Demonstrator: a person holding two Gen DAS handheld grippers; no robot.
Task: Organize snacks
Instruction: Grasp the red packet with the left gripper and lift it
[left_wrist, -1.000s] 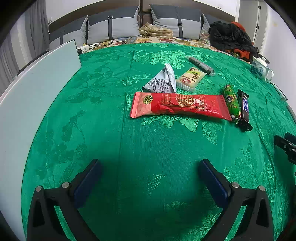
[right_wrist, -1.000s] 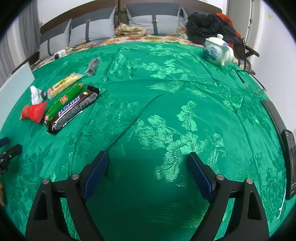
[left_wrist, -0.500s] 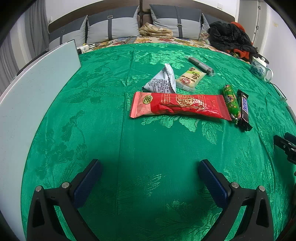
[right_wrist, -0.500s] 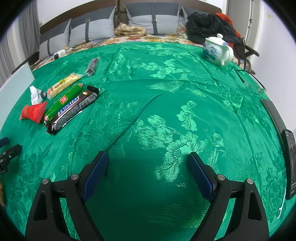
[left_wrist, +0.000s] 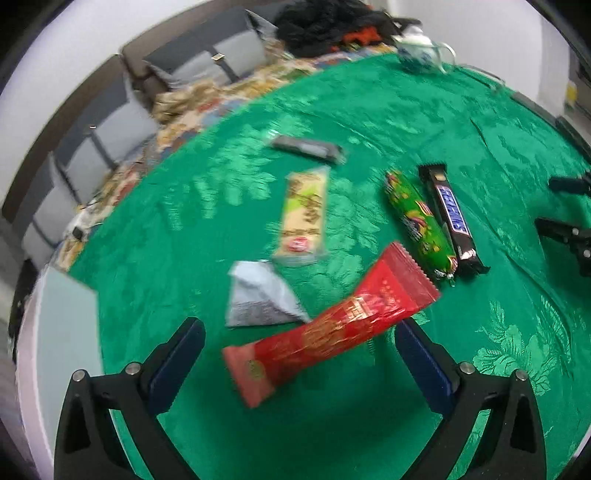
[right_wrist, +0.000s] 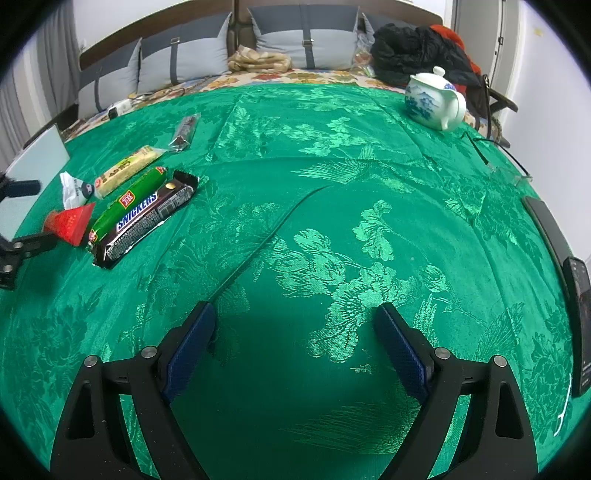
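Snacks lie on the green cloth (left_wrist: 369, 110). In the left wrist view a long red packet (left_wrist: 328, 328) lies slanted between the fingers of my open left gripper (left_wrist: 299, 347). Beyond it are a grey pouch (left_wrist: 258, 299), a yellow bar (left_wrist: 304, 218), a green sausage (left_wrist: 419, 221), a Snickers bar (left_wrist: 450, 218) and a dark wrapped bar (left_wrist: 308, 147). My right gripper (right_wrist: 293, 339) is open and empty over bare cloth; the Snickers (right_wrist: 144, 223), green sausage (right_wrist: 127, 201), yellow bar (right_wrist: 125, 170) and red packet's end (right_wrist: 70, 223) lie far to its left.
A white and blue teapot (right_wrist: 434, 98) stands at the back right. A pale board (left_wrist: 62, 332) lies at the left edge. Dark flat devices (right_wrist: 580, 291) lie at the right edge. Pillows (right_wrist: 306, 40) and dark clothes (right_wrist: 410, 51) sit behind.
My left gripper has moved forward and turned, so the red packet now lies between its fingers and the view is tilted and blurred. The right gripper has barely moved.
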